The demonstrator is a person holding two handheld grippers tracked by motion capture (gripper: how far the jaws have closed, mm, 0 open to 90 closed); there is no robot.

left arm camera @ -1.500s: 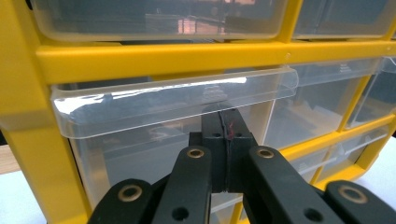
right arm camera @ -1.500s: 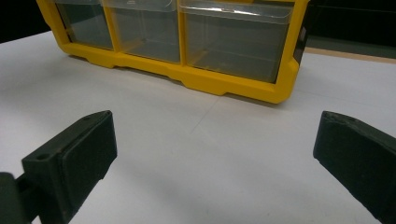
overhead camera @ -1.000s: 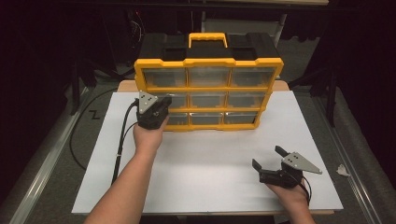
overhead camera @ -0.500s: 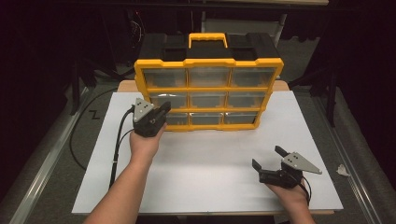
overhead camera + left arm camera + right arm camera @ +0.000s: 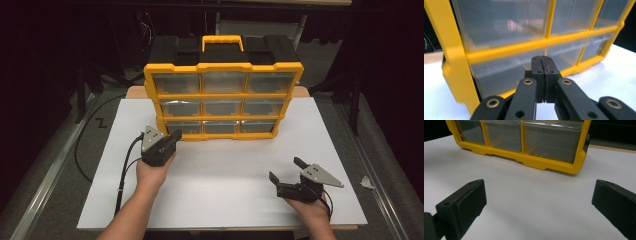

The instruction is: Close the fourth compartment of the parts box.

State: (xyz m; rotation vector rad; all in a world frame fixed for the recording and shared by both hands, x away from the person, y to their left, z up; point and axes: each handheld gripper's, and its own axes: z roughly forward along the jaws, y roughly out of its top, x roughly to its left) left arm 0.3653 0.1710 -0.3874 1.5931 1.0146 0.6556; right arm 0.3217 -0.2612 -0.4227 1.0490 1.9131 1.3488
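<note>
I've got the yellow organiser (image 5: 223, 102) standing upright near the back of the white table (image 5: 220, 195), its clear front facing me, and my left gripper (image 5: 172, 136) sits just off its lower left corner with the jaws pressed together on nothing, pads meeting flat in the left gripper view. My right gripper (image 5: 286, 170) waits well apart from the case on the near right of the table, jaws spread wide, and through the right gripper view I'm looking between them at the bottom row. Counting now: 1 case, 9 clear drawers (image 5: 506, 20) in 3 rows of 3, 1 yellow carry handle (image 5: 223, 41) on top, 2 grippers. My read on handling: hard, stiff plastic, smooth and probably slippery on those clear faces, and standing tall on a narrow base it looks ready to tip if pushed high. I can't tell whether the drawers hold anything, so weight is a guess, likely moderate. For a lift I'd go for the handle; for a drawer, I'd pinch its top lip, because the flat front offers no purchase.
</note>
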